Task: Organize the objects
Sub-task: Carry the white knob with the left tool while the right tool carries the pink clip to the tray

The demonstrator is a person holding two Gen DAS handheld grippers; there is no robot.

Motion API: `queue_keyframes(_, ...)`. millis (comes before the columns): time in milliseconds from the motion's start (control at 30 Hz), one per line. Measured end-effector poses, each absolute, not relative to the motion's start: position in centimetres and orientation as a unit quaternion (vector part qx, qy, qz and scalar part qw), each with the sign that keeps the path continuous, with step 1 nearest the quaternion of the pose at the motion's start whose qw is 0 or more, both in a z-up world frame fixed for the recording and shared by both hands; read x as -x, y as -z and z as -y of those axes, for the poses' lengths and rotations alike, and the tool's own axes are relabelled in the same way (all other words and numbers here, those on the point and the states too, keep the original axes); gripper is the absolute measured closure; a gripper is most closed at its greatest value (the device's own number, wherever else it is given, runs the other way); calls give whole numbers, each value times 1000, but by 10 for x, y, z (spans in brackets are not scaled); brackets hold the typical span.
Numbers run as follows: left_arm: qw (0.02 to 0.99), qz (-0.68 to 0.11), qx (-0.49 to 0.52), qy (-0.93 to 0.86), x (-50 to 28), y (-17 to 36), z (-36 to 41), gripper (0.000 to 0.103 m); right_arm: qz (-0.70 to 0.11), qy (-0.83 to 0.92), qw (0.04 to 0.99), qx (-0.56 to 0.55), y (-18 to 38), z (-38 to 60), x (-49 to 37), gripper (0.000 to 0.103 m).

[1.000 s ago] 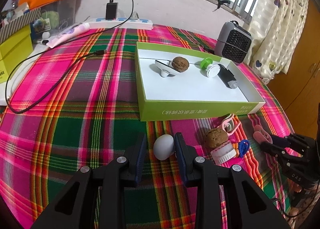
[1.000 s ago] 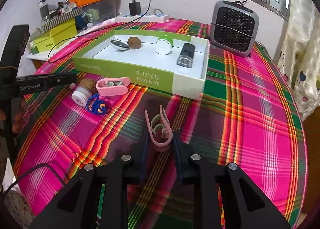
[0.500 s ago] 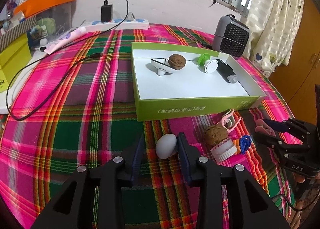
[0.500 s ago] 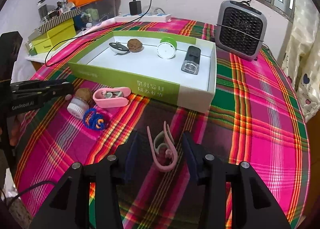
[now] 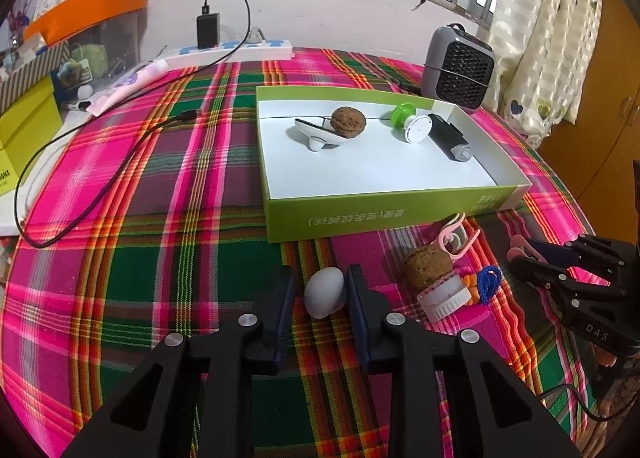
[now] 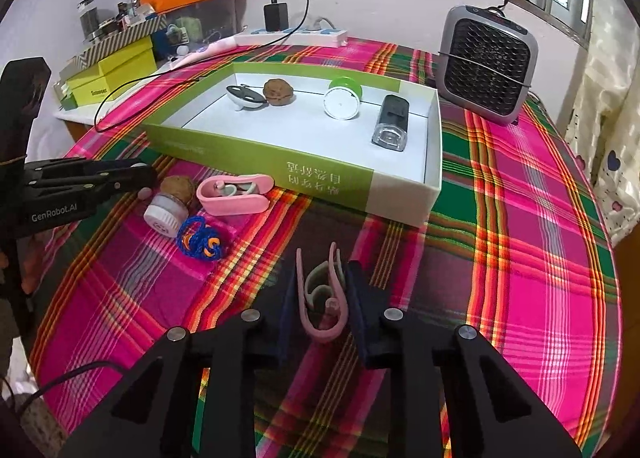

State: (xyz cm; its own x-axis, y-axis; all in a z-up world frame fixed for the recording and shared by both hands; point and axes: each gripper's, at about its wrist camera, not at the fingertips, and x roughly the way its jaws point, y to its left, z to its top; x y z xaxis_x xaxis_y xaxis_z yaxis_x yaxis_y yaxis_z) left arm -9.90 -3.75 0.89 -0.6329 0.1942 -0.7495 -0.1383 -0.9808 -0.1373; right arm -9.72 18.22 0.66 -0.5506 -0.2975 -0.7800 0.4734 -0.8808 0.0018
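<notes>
On the plaid-covered tabletop, near edge first:
Left tool: jaws part open around a white egg-shaped object; the right finger touches it, the left stands just off it, so a firm grip cannot be told.
Right tool: jaws narrowly apart either side of a pink clip, which stands between them; whether they press it cannot be told.
Loose group, between the tools and the box: a walnut touching a white ribbed cap, a blue and orange cord bundle just beside them, and a second pink clip lying against the box's front wall.
Green box: mid-tabletop, open, white inside.
Box contents, along its far wall: a white and dark boat-shaped piece touching a second walnut, a green and white round item, a black rectangular device.
Far right corner: grey fan heater.
Far edge: white power strip with a black charger plugged in.
</notes>
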Motion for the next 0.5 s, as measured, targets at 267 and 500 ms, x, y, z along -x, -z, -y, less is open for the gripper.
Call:
queue_keyframes(267,95,31,417,-903,97,-9,36,84,-103,875,217,-420,-7,-182,97,78)
queue_keyframes(500,94,30,417,-903,97,-10,35,84,-98,876,214,-421,-7,-182,97,78)
